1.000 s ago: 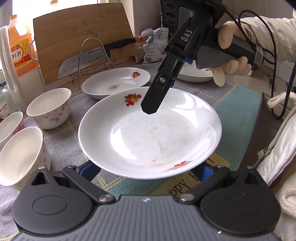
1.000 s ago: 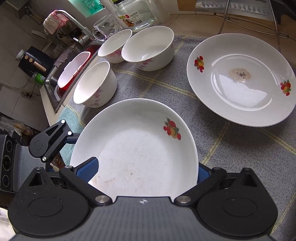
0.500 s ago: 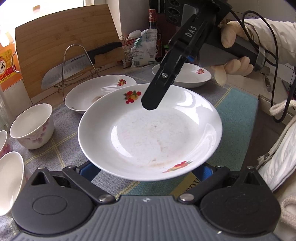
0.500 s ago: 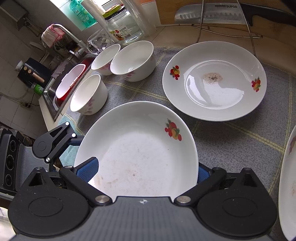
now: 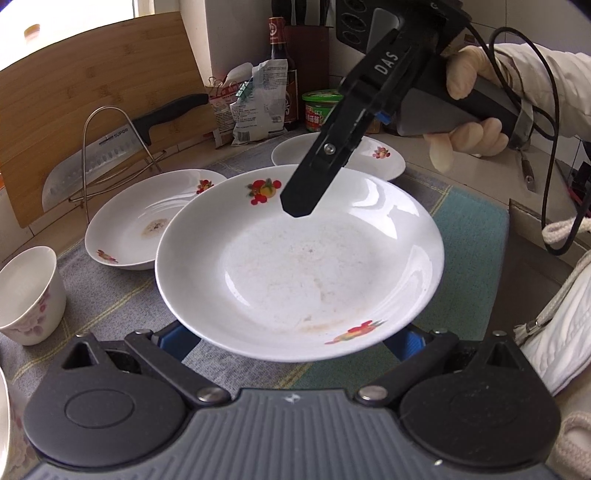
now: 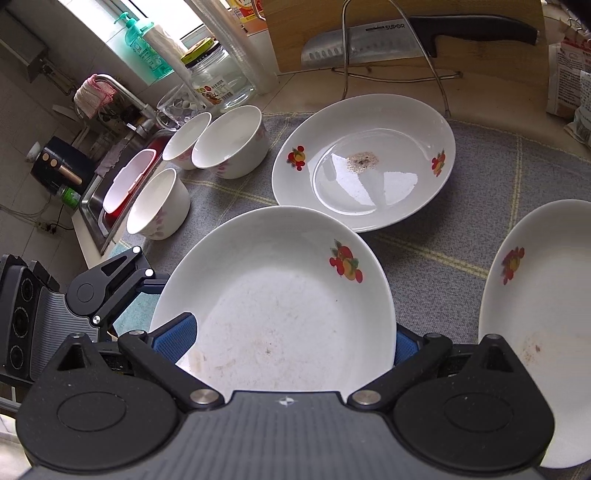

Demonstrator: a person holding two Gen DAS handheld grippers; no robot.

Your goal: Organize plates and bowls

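On the grey checked cloth covering the kitchen surface, your left gripper and right gripper each have jaws clamped on opposite rims of the white fruit-patterned plate, held above the cloth, with the stained matching plate lying beyond it toward upper centre.

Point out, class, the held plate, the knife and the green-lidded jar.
held plate [image 5: 295, 273]: left wrist view, centre of its basin.
knife [image 6: 476, 29]: right wrist view, black handle.
green-lidded jar [image 5: 320, 99]: left wrist view, its lid.
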